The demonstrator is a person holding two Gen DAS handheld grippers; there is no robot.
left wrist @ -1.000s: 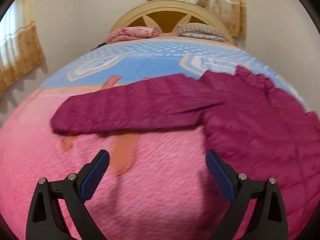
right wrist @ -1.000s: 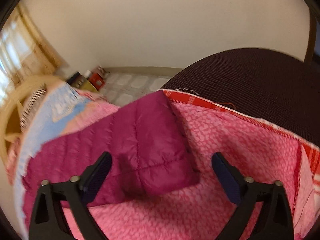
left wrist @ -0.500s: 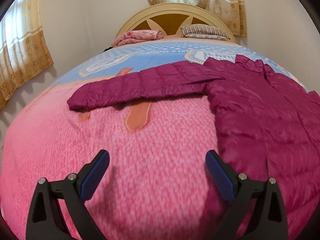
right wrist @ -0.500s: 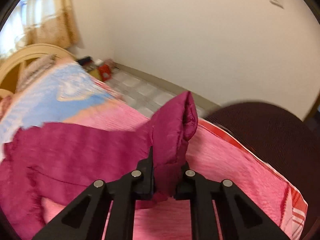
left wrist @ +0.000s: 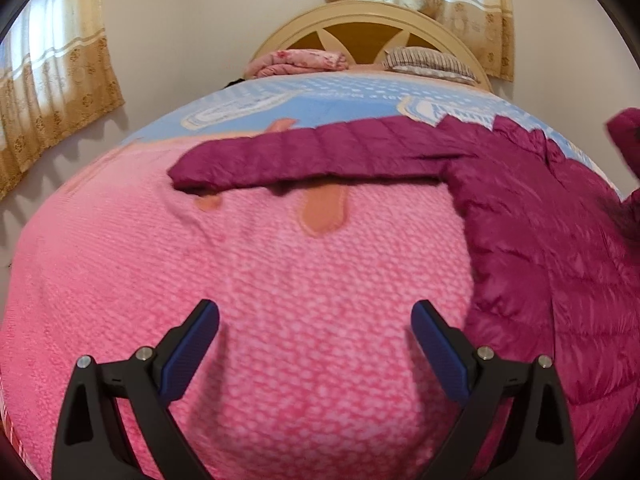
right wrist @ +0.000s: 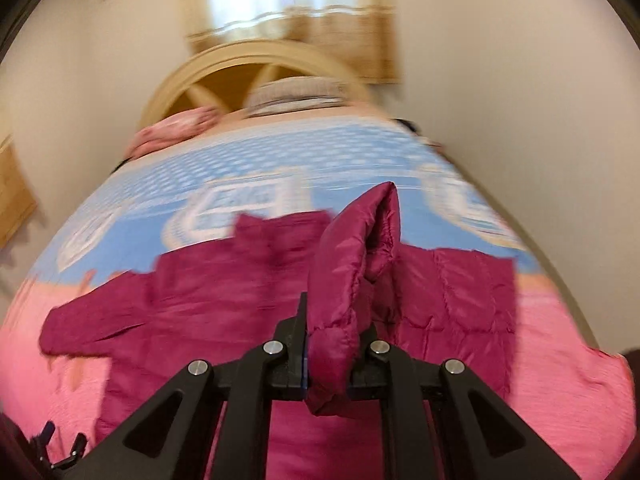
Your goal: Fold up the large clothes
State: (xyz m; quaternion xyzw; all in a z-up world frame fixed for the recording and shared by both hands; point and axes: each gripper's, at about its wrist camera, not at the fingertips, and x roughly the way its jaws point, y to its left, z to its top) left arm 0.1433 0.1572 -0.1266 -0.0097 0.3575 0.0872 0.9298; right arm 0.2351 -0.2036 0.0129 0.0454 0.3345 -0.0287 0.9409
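- Since a second ago my right gripper (right wrist: 329,354) has snapped its jaws together on the end of the jacket's right sleeve (right wrist: 354,276) and carried it up off the bed; back then the jaws stood wide over that cuff near the bed's edge, and now the view looks straight up the bed toward the headboard (right wrist: 248,64).
- Left wrist view: my left gripper (left wrist: 316,346) hangs with its jaws spread wide, nothing between the blue pads (left wrist: 192,350), over bare pink bedspread (left wrist: 280,288). The magenta puffer jacket (left wrist: 560,248) lies flat at the right, its other sleeve (left wrist: 320,152) stretched leftward across the bed (well apart from my fingers). A lifted bit of magenta cloth shows at the far right edge.
- Right wrist view: the pinched sleeve stands upright between the closed jaws, its open cuff pointing up and away. Below it the jacket body (right wrist: 200,300) spreads across the pink and blue bedspread. A pink pillow (right wrist: 176,130) and a striped pillow (right wrist: 296,94) rest by the headboard (much of this view is blurred).
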